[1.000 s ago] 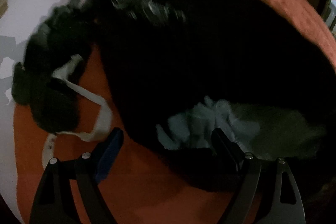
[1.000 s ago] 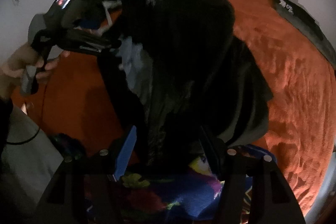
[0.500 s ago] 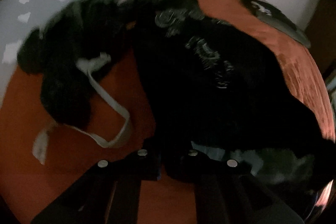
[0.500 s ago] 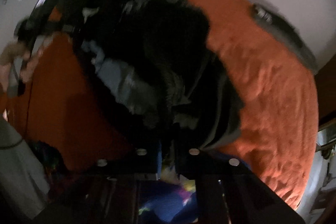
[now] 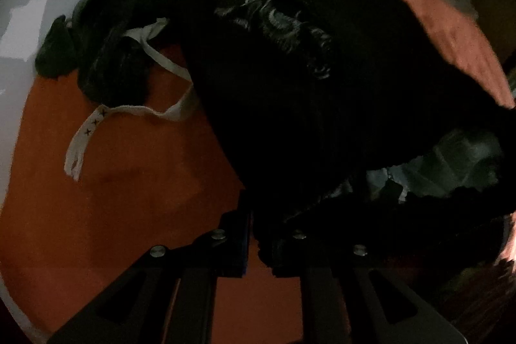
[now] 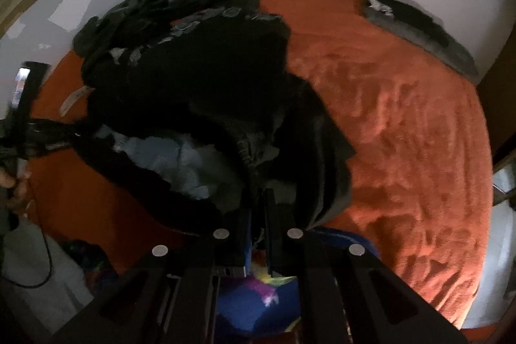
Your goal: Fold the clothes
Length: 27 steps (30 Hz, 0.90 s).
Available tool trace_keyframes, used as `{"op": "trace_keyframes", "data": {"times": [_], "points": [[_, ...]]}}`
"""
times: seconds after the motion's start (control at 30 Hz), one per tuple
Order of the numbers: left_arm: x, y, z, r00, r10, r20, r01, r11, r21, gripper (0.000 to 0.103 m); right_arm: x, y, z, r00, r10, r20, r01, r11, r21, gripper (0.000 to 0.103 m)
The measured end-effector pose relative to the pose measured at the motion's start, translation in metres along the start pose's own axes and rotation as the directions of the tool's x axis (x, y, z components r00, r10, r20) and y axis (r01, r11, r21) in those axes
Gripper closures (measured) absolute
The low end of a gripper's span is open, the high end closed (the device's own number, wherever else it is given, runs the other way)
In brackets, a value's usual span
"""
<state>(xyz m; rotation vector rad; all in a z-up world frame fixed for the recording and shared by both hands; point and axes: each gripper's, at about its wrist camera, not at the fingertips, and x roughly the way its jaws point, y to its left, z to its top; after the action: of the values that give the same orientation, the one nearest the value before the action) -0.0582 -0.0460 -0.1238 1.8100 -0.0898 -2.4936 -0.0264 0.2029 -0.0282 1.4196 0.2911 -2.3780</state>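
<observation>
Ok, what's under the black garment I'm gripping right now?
Under the lifted black garment a pale blue-grey cloth shows through the opening, with the orange blanket beneath everything. A white strap trails out beside it. Anything deeper in the pile is covered.

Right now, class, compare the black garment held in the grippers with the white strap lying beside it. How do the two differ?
The black garment is large and bulky; the white strap is thin and narrow. The garment is pinched at its near edge by the left gripper and the right gripper; the strap is held by neither. The garment carries a pale print; the strap shows small dark crosses near its end. Both rest on the orange blanket.
</observation>
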Motion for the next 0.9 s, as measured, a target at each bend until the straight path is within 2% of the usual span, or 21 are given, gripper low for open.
{"op": "trace_keyframes", "data": {"times": [0.03, 0.1, 0.17, 0.27, 0.37, 0.5, 0.53, 0.57, 0.63, 0.7, 0.77, 0.83, 0.9], "points": [[0.003, -0.007, 0.0, 1.0, 0.027, 0.005, -0.028, 0.999, 0.037, 0.091, 0.0, 0.005, -0.001, 1.0, 0.013, 0.0, -0.013, 1.0, -0.022, 0.098], [0.01, -0.023, -0.001, 0.996, 0.083, 0.021, -0.084, 0.99, 0.112, 0.085, 0.0, 0.013, -0.004, 1.0, 0.031, -0.003, -0.031, 0.998, -0.062, 0.098], [0.016, -0.038, -0.001, 0.99, 0.136, 0.041, -0.141, 0.972, 0.186, 0.073, -0.002, 0.019, -0.006, 0.999, 0.049, 0.002, -0.049, 0.995, -0.09, 0.098], [0.026, -0.061, -0.002, 0.974, 0.212, 0.078, -0.226, 0.929, 0.292, 0.06, -0.007, 0.024, -0.005, 0.998, 0.058, 0.02, -0.056, 0.993, -0.109, 0.098], [0.045, -0.078, 0.003, 0.954, 0.277, 0.116, -0.3, 0.89, 0.343, 0.057, -0.017, 0.026, -0.002, 0.995, 0.084, 0.056, -0.077, 0.989, -0.123, 0.098], [0.012, -0.038, 0.007, 0.972, 0.169, 0.165, -0.195, 0.969, 0.152, 0.058, -0.032, 0.03, -0.001, 0.989, 0.111, 0.097, -0.097, 0.985, -0.143, 0.098], [0.003, -0.028, 0.008, 0.973, 0.143, 0.181, -0.163, 0.981, 0.103, 0.073, -0.033, 0.029, 0.0, 0.989, 0.104, 0.104, -0.088, 0.985, -0.145, 0.098], [-0.006, -0.018, 0.009, 0.973, 0.117, 0.198, -0.13, 0.99, 0.054, 0.097, -0.034, 0.029, 0.0, 0.989, 0.093, 0.112, -0.076, 0.986, -0.147, 0.098], [-0.023, 0.003, 0.011, 0.97, 0.068, 0.235, -0.059, 0.997, -0.043, 0.098, -0.034, 0.026, 0.001, 0.991, 0.062, 0.121, -0.045, 0.989, -0.14, 0.098], [-0.04, 0.023, 0.013, 0.961, 0.023, 0.277, 0.016, 0.991, -0.136, 0.098, -0.029, 0.02, 0.003, 0.993, 0.026, 0.114, -0.012, 0.993, -0.114, 0.098], [-0.057, 0.044, 0.015, 0.947, -0.017, 0.321, 0.094, 0.97, -0.224, 0.098, -0.023, 0.013, 0.004, 0.995, 0.004, 0.097, 0.004, 0.997, -0.08, 0.098], [-0.074, 0.064, 0.017, 0.928, -0.052, 0.369, 0.174, 0.936, -0.306, 0.098, -0.015, 0.014, 0.006, 0.997, 0.029, 0.071, -0.024, 0.997, -0.071, 0.098], [-0.08, 0.095, 0.012, 0.912, -0.135, 0.388, 0.293, 0.876, -0.383, 0.098, -0.008, 0.016, 0.009, 0.997, 0.06, 0.044, -0.057, 0.996, -0.064, 0.098]]}}
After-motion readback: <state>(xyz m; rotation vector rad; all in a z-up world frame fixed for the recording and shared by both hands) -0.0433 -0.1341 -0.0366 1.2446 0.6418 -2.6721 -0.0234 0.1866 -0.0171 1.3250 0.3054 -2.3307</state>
